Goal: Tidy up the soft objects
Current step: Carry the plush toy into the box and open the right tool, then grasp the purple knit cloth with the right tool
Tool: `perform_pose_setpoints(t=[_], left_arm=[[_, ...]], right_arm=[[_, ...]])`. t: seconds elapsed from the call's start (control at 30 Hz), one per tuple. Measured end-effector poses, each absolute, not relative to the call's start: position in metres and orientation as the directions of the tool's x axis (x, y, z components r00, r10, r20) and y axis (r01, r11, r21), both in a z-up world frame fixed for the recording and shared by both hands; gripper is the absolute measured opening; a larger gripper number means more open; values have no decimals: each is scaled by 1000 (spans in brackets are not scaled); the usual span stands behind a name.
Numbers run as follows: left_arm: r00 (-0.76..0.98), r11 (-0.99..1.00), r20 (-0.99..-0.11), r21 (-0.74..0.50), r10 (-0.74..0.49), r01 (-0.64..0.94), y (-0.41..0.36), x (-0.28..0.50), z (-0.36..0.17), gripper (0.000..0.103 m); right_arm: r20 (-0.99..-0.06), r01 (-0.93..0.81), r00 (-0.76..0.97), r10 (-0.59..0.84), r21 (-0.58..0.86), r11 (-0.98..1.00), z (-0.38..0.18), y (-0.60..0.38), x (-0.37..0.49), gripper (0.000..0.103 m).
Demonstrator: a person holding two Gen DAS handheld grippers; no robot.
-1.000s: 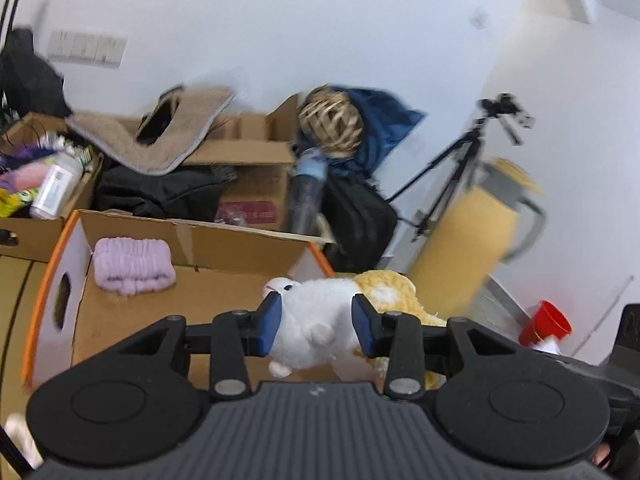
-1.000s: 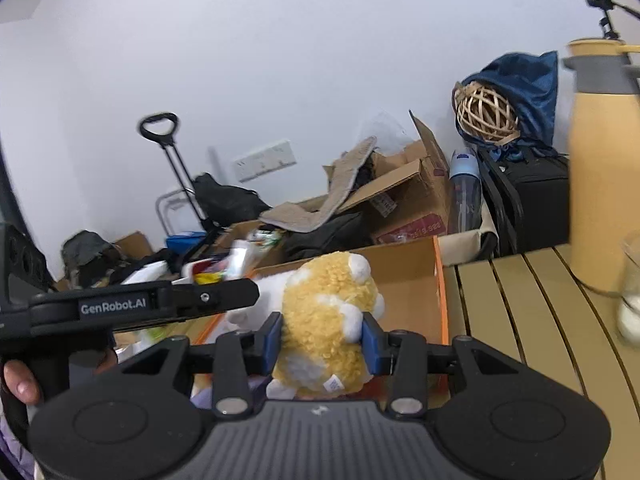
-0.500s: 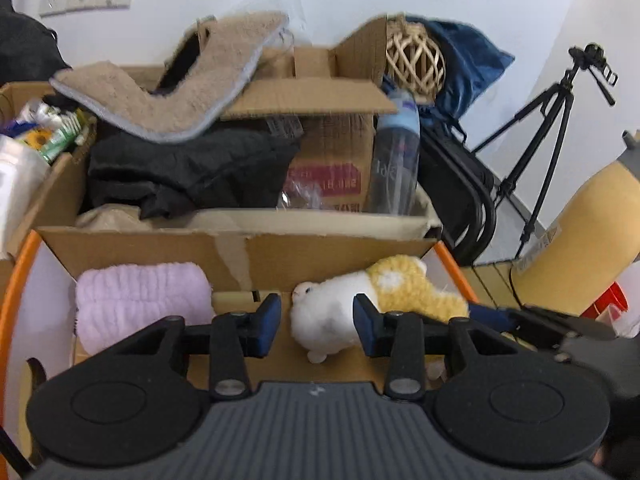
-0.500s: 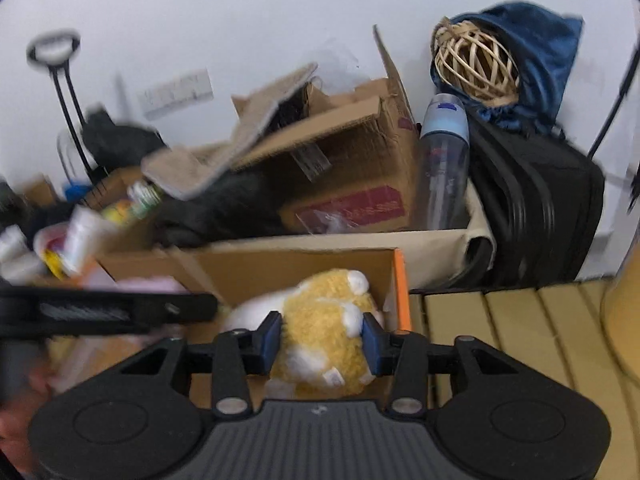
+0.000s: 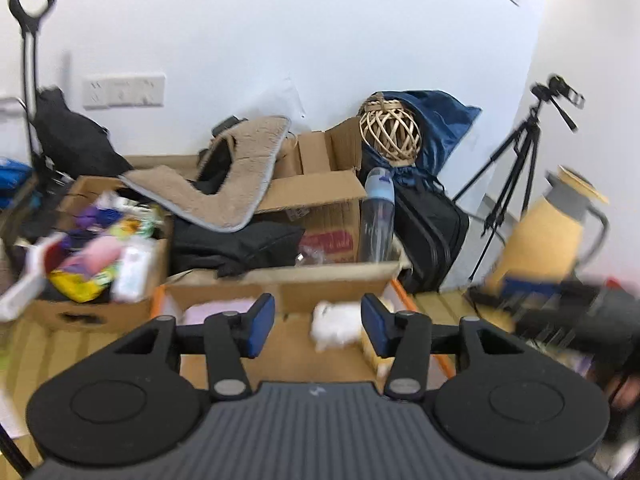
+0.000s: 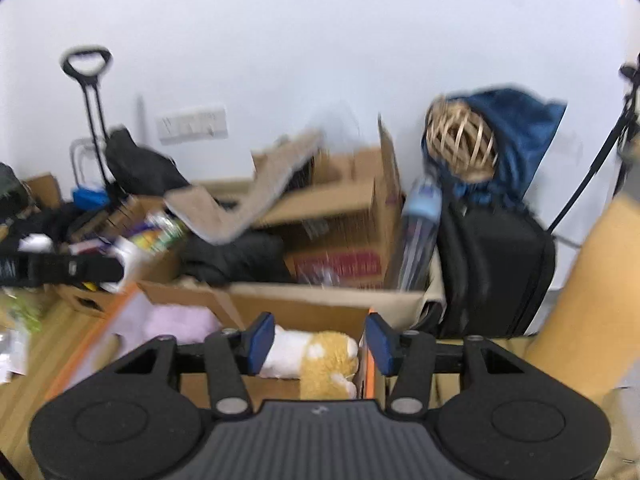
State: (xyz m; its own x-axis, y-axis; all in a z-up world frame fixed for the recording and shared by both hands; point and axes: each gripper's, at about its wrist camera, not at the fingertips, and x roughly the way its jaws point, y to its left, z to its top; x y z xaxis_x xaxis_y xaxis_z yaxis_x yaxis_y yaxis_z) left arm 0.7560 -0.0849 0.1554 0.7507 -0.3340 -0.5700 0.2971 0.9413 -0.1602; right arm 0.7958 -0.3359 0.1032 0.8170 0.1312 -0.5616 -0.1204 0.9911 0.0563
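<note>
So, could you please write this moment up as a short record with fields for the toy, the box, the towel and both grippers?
toy: white and yellow plush animal, lying in the box, near its right end
box: open cardboard box with orange edges, on the wooden slatted table
towel: folded lilac towel, in the box's left end
left gripper: jaws have just been opening, apart, clear of the toy
right gripper: jaws have just been opening, apart, pads off the toy

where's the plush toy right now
The plush toy lies in the cardboard box, at its right end beside the orange edge, right of the lilac towel.
</note>
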Motion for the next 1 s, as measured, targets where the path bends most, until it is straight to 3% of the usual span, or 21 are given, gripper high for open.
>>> perform_pose_setpoints(t=[0.07,0.23,0.47,0.53,0.87,1.0], left_arm=[[772,943,-550,-108,-320,313,-75,713,164,51],[825,939,-460,-72,-330,336,-45,601,182,62],[899,938,-307,54,-311,342,-12,454,159,79],[918,945,-286,100,-274,313,-9,421,140,80],[933,980,-312,23,-180,197,13,282,55,87],[906,973,-361,-24,-221,228,23,273,47,89]], right_arm=[[-536,-130,831,145,66,989,128,-341,761,63],[-488,-171,855,176,56,984,164,-345,668,64],[-399,-254,880,257,62,965,159,-328,529,70],[-376,-280,884,277,47,959,149,-319,490,74],[-371,-205,909,192,6,979,66,-287,330,80],[-395,-195,896,202,57,979,37,-283,282,81]])
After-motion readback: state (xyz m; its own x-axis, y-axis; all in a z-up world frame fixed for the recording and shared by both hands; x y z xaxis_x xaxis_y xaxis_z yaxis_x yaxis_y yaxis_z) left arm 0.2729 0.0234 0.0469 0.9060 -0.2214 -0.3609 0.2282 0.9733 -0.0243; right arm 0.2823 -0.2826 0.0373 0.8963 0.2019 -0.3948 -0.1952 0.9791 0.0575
